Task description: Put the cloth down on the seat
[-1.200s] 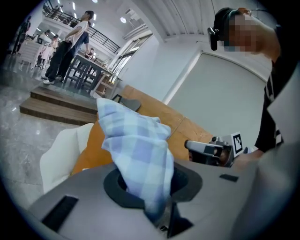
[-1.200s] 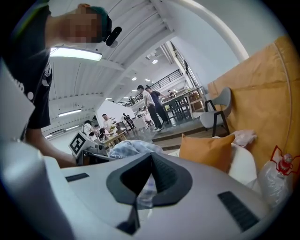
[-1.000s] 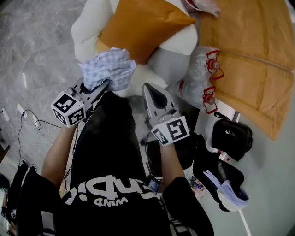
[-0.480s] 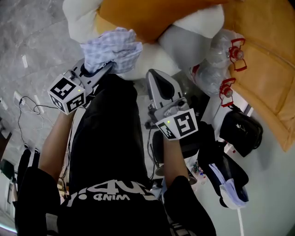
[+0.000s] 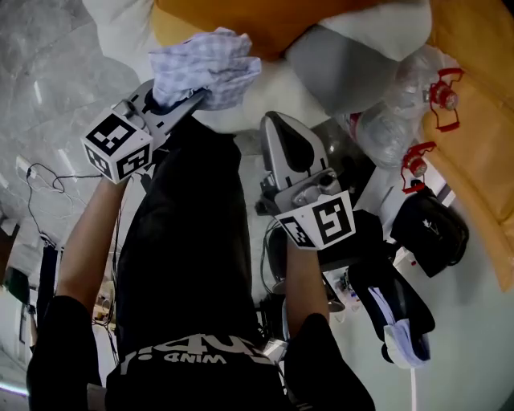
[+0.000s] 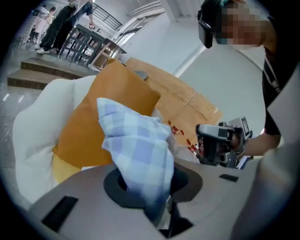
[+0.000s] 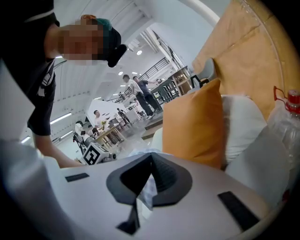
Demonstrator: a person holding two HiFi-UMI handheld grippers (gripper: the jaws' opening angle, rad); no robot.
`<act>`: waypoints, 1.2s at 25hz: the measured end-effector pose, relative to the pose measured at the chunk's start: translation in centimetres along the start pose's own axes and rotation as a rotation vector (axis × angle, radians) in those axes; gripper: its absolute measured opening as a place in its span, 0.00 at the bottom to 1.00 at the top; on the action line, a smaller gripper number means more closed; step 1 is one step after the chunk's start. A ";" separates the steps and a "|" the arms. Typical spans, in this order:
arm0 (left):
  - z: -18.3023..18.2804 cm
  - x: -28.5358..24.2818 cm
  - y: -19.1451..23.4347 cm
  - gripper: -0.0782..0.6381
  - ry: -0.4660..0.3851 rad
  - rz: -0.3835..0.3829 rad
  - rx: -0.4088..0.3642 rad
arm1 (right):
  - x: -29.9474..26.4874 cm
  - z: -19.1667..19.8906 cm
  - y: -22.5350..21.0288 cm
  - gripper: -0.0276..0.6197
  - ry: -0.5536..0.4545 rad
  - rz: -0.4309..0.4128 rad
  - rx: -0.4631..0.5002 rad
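Grey marble floor (image 5: 48, 48) runs along the left, and a white seat (image 5: 269, 80) with an orange cushion (image 5: 241, 20) fills the top of the head view. A blue-and-white checked cloth (image 5: 205, 68) is bunched in the left gripper (image 5: 191, 100), whose jaws are clamped narrow on a fold at its lower end. The rest billows up loose in front of the cushion. It hangs over the seat's front part, though whether any of it already touches the seat is hard to tell from above.

This cloth looks light, soft and limp. It should slump wherever it is let go and will not slip or break. A pinch on any thick fold is enough, and the present hold near one end seems sound.

The left forearm reaches forward with the gripper tipped a little downward toward the seat, its marker cube nearest the person. The right gripper (image 5: 277, 128) is just beside it, well clear of the cloth. It points at the seat's edge with its jaws closed together on nothing.
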State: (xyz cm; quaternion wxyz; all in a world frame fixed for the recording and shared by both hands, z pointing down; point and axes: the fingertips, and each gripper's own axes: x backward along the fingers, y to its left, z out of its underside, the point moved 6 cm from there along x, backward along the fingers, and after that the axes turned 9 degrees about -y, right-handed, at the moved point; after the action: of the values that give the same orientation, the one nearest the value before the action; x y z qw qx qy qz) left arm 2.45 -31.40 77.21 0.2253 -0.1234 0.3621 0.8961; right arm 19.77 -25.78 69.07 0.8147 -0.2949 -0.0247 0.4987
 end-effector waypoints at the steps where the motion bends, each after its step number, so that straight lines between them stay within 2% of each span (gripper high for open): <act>1: 0.6 -1.0 0.7 0.25 0.007 0.005 0.003 | -0.2 0.6 -0.9 0.07 0.004 0.006 -0.004; 8: 5.7 -5.0 4.2 0.25 0.043 0.015 0.046 | -1.3 4.1 -4.9 0.07 0.030 0.034 -0.025; 15: 9.4 -6.3 7.6 0.25 0.088 0.012 0.045 | -2.8 6.4 -5.6 0.07 0.042 0.030 -0.038; 19: 11.5 -6.7 9.0 0.25 0.146 0.012 0.055 | -3.2 6.8 -5.2 0.07 0.052 0.023 -0.043; 26: 13.8 -6.6 11.9 0.25 0.212 -0.052 0.083 | -3.6 7.3 -4.9 0.07 0.056 0.023 -0.043; 30: 14.6 -6.5 13.3 0.25 0.219 -0.087 0.098 | -3.7 7.5 -4.3 0.07 0.060 0.018 -0.044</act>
State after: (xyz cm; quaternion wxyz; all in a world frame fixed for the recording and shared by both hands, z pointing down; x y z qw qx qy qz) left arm 0.70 -31.63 97.97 0.2289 -0.2251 0.4223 0.8477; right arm 18.86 -26.79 78.39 0.8039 -0.3279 -0.0087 0.4962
